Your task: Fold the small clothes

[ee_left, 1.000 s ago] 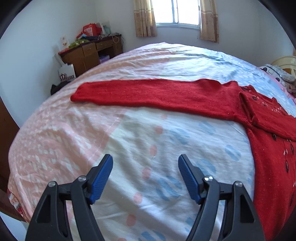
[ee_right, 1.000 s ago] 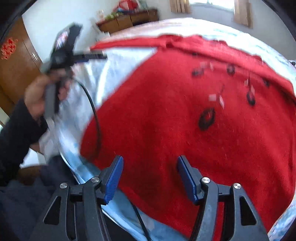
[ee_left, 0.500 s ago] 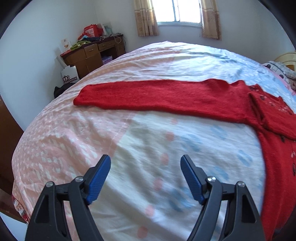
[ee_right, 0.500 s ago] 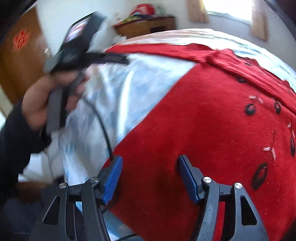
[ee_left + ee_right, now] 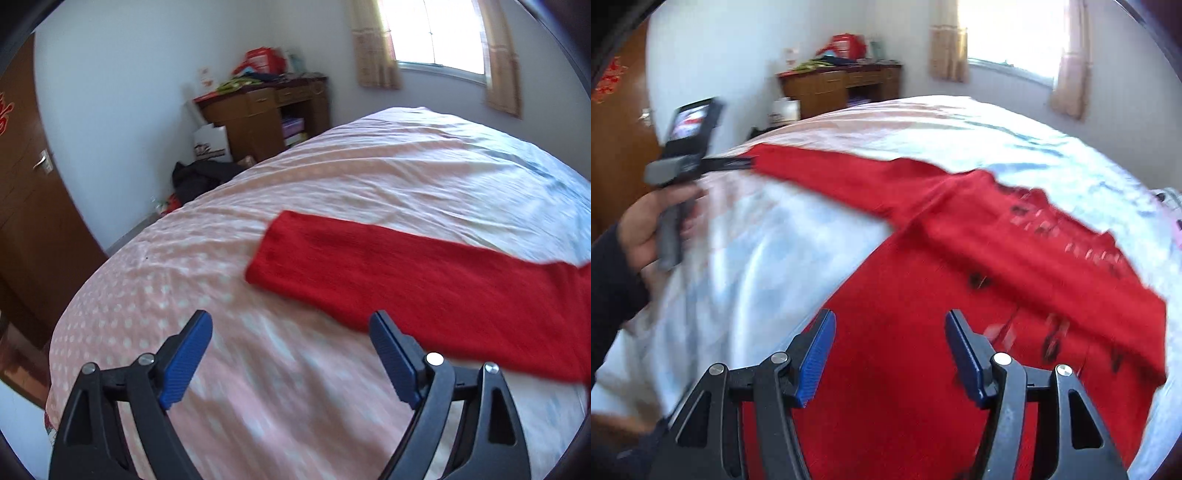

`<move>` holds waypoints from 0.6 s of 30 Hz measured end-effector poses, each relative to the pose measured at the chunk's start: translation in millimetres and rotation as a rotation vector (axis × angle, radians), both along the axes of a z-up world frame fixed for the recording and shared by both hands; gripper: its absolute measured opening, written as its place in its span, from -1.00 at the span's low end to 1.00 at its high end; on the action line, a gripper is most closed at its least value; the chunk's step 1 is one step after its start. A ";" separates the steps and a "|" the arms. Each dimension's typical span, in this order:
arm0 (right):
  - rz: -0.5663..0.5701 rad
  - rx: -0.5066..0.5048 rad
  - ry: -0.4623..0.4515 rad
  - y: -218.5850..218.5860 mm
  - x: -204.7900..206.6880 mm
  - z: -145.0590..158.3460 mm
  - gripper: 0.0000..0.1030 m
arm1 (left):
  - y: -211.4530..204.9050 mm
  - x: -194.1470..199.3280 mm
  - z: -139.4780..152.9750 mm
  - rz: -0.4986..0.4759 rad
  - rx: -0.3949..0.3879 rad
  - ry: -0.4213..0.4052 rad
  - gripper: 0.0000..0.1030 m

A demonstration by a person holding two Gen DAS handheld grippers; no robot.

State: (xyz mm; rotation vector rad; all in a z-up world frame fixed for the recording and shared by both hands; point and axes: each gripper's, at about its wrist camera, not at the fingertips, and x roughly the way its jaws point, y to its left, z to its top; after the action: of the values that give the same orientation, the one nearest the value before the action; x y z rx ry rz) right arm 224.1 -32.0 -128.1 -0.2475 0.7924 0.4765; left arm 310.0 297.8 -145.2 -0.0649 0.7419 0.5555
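A bedroom with white walls: a curtained window (image 5: 439,33) sits at about 1 o'clock in the left wrist view, a cluttered wooden desk (image 5: 266,107) at 11 o'clock, a brown door (image 5: 26,206) at 9 o'clock. The bed (image 5: 229,280), under a pink-and-blue dotted sheet, carries a red sweater (image 5: 916,332); its long sleeve (image 5: 406,280) stretches flat toward 10 o'clock in the right wrist view, its body lying under the right claw. The left claw (image 5: 290,354) hovers with its blue pads spread wide, empty, the sleeve cuff just beyond it at 1 o'clock. The right claw (image 5: 888,354) is likewise spread and empty, above the sweater's hem area. The left hand (image 5: 646,229) grips its handle at 9 o'clock
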 end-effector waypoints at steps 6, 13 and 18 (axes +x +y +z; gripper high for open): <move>-0.087 0.024 0.007 10.3 66.1 -5.7 -0.01 | 35.8 28.6 -20.2 0.032 -0.167 0.036 0.83; -0.092 0.022 0.044 28.8 93.5 -24.3 -0.66 | 25.9 29.0 -26.0 -0.015 -0.166 0.034 1.00; -0.070 0.040 0.010 37.8 91.4 -20.6 -0.83 | 26.6 30.5 -26.5 -0.016 -0.163 0.031 1.00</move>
State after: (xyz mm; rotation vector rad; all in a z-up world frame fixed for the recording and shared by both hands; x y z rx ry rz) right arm 315.6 5.8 -148.7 -0.1796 0.7974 0.4275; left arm 340.5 324.4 -171.7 -0.2023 0.8169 0.4811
